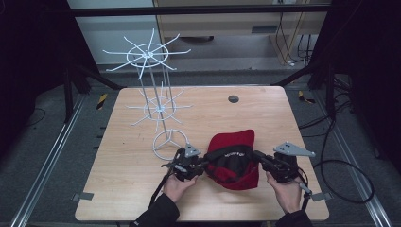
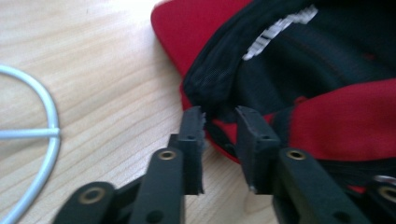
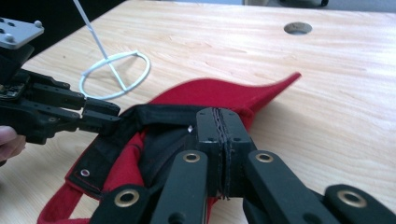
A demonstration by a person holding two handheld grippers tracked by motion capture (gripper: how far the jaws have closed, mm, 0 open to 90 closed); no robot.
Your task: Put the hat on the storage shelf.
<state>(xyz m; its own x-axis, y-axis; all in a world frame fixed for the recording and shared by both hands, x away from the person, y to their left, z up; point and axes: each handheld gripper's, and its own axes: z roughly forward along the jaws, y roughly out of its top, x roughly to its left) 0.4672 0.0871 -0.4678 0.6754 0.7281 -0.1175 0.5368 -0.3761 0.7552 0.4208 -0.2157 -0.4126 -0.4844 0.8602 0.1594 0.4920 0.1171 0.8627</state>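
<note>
Both hand-held grippers are at the red baseball cap [image 1: 234, 158], which lies upside down near the front edge of the wooden table [image 1: 132, 179], its black lining facing up. The right gripper [image 3: 223, 140] is clamped tight on the cap's rim, its jaws pressed together with the sweatband pinched between them. The left gripper [image 2: 219, 140] sits at the opposite side of the rim; a gap shows between its jaws in its own view and the black band lies at their tips, so it looks released or only just closing, not yet holding firmly.

Judging from the layout, the work is to lift the cap and hang it on the white wire hat stand [image 1: 158, 104], and that is at an early stage: one side is gripped, the other is being secured, and the cap rests on the wood. Lifting, carrying and hooking remain.

The stand rises just behind and to the left of the cap, with two tiers of radiating prongs and a ring base [image 1: 168, 144] close beside the left gripper. That ring and the lower prongs seem the likeliest things to snag on the way up. Farther back, a small round cable hole [image 1: 233, 99] sits in the tabletop, well apart from the action. Trailing black cables hang off both grippers.
</note>
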